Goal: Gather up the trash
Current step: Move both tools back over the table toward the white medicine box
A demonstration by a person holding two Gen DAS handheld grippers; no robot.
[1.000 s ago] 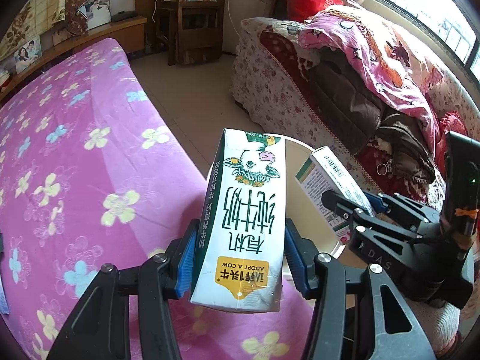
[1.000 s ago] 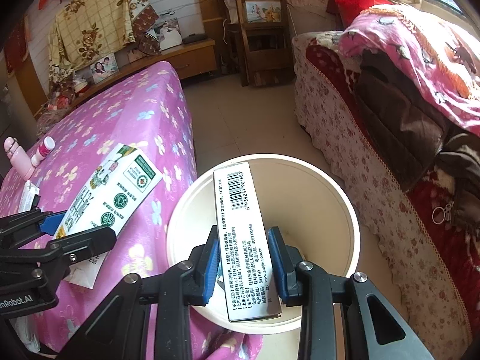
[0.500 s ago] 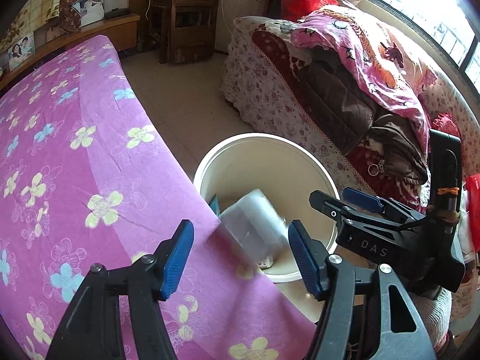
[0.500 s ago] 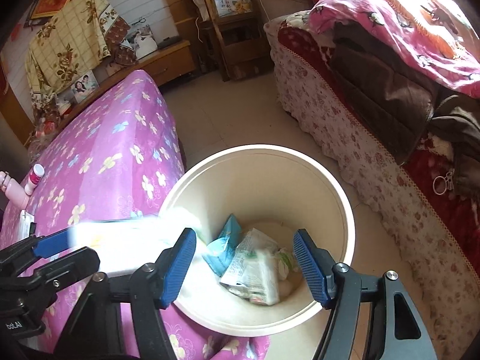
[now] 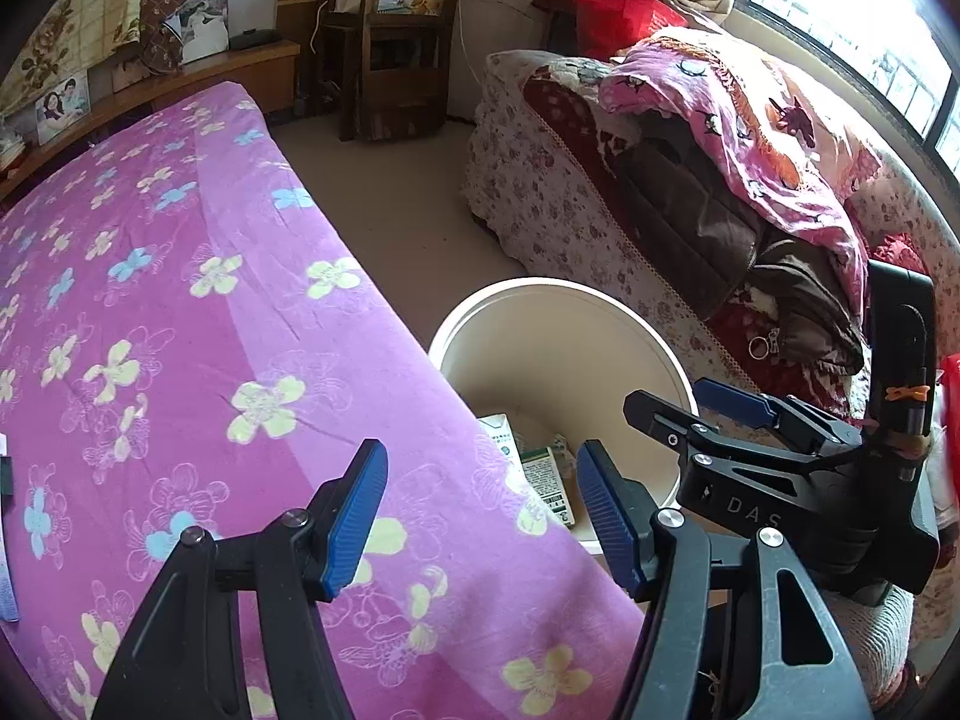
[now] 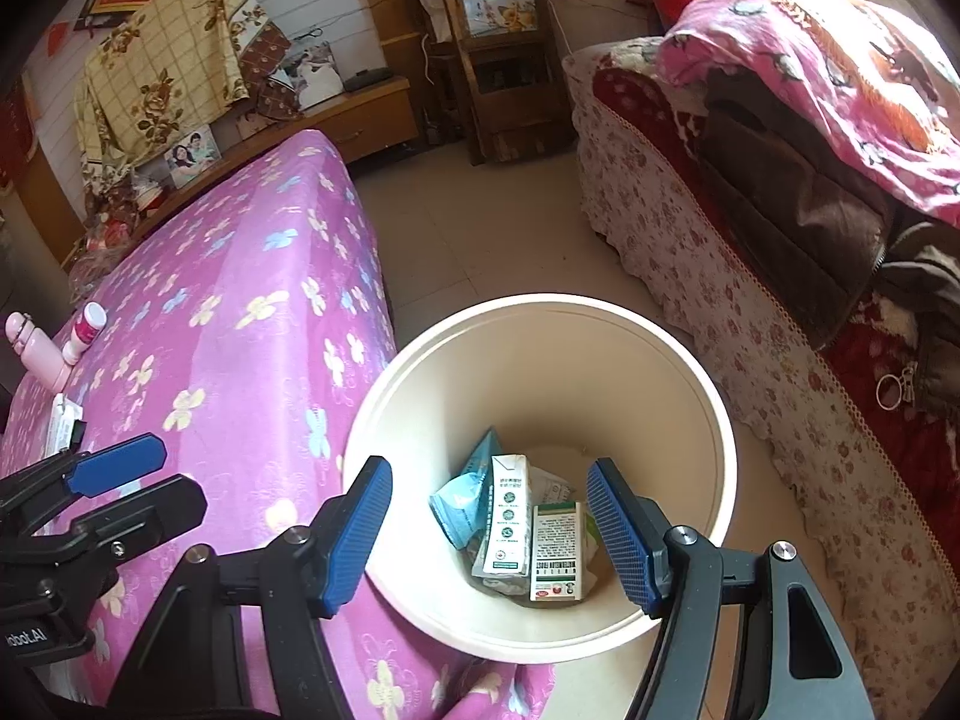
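Observation:
A cream round bin point(image 6: 690, 360) point(image 5: 630, 312) stands on the floor beside the pink flowered bed. Inside it lie a green-and-white milk carton point(image 6: 507, 525) point(image 5: 501, 438), a small white-and-green box point(image 6: 558, 552) point(image 5: 549, 483), and a light blue wrapper point(image 6: 465, 498). My right gripper point(image 6: 489, 531) hovers open above the bin with nothing between its blue pads. My left gripper point(image 5: 483, 513) is open too, empty, over the bed's edge next to the bin. The right gripper point(image 5: 708, 402) shows in the left wrist view, and the left gripper point(image 6: 114, 480) in the right wrist view.
The bed point(image 5: 180, 300) point(image 6: 240, 300) fills the left side. On its far left lie a pink bottle point(image 6: 36, 354), a small white-and-pink bottle point(image 6: 84, 330) and a flat white item point(image 6: 60, 429). A sofa piled with blankets and clothes point(image 6: 780, 180) flanks the right; wooden chair point(image 6: 492, 48) behind.
Both grippers opened. The milk carton left my left gripper and the box left my right gripper; both now lie in the bin.

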